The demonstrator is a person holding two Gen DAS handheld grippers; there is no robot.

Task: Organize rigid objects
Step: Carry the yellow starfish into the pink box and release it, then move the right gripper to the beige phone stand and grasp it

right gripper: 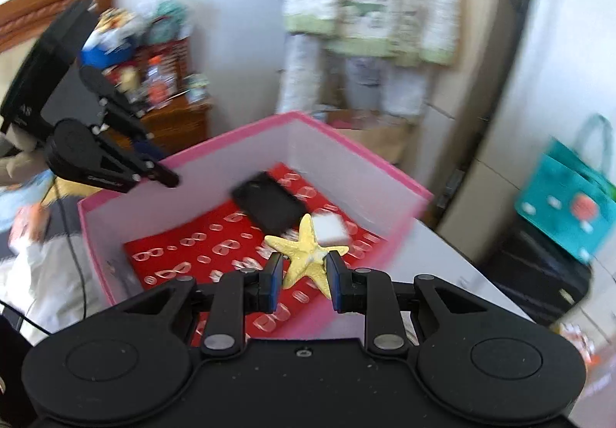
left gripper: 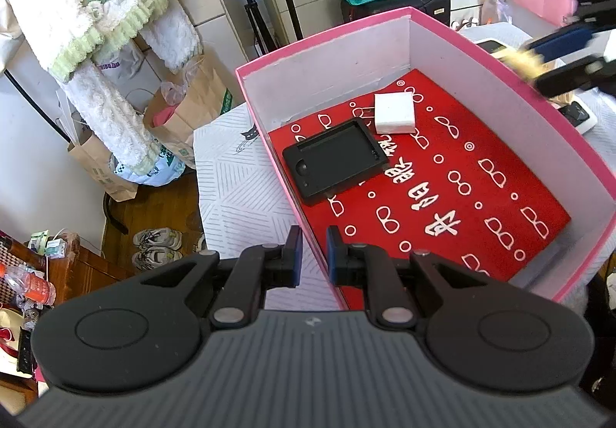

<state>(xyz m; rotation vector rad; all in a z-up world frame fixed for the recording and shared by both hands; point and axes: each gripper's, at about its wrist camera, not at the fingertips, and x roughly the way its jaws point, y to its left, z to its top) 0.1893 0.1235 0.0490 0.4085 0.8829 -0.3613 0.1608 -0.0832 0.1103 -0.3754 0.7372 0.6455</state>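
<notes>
Starfish (right gripper: pixel 306 254) clamped in right gripper (right gripper: pixel 304 276) jaws (left gripper (left gripper: pixel 313 254) jaws pinch box (left gripper: pixel 308 231) wall); thin arms could slip loose toward twelve o'clock.

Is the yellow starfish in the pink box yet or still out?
Out. The starfish is clamped between the right gripper's pads, above the pink box, which holds a black case and a white block.
</notes>
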